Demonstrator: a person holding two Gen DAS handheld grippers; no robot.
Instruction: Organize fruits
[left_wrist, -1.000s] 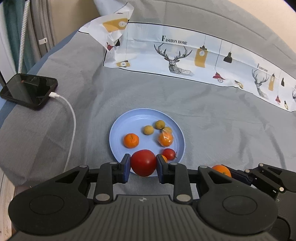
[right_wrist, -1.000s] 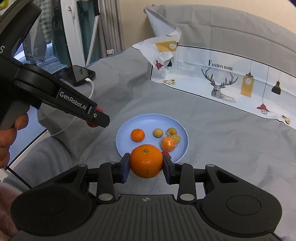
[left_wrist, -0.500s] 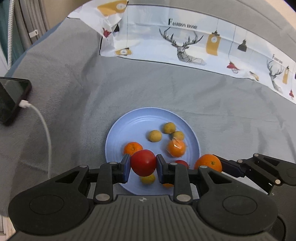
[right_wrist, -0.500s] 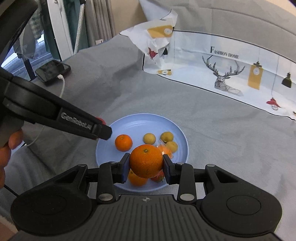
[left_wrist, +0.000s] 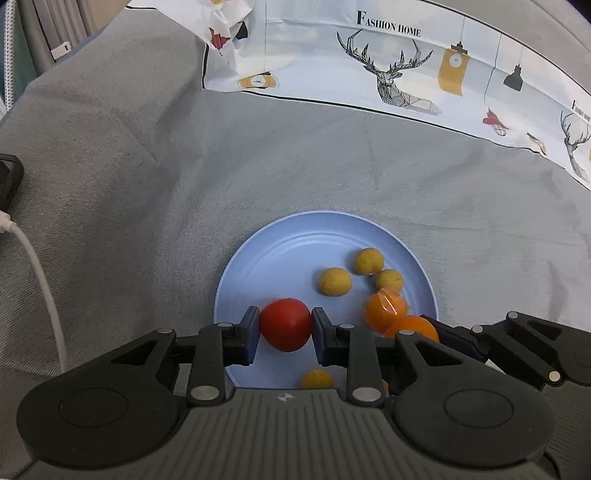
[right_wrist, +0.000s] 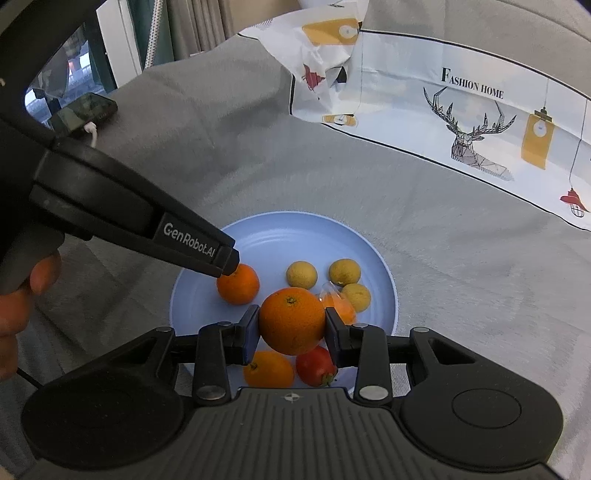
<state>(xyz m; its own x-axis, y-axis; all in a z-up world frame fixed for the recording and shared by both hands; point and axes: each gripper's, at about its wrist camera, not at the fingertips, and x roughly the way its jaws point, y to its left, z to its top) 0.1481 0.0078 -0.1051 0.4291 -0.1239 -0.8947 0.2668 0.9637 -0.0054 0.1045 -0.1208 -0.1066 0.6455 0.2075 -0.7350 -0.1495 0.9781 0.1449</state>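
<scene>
A light blue plate (left_wrist: 280, 258) lies on grey fabric with several fruits on it: small yellow ones (left_wrist: 335, 281), a wrapped orange (left_wrist: 384, 306), a small orange (right_wrist: 238, 284), another orange (right_wrist: 269, 369) and a small red tomato (right_wrist: 316, 365). My left gripper (left_wrist: 285, 316) hangs low over the plate's near left part. A red tomato (left_wrist: 284, 330) sits between its pads, which touch it while the jaws are opening. My right gripper (right_wrist: 291, 316) is shut on a big orange (right_wrist: 291, 325) just above the plate's near side, right of the left gripper.
A dark phone (right_wrist: 83, 110) on a white cable (left_wrist: 40, 295) lies far left. White cloth printed with deer (left_wrist: 388, 62) crosses the back, crumpled at its left end. A person's hand (right_wrist: 22, 295) holds the left gripper's handle.
Both grippers have moved forward and down with their fruits and now hang over the plate. The phone has slid to the left edge of the left wrist view.
</scene>
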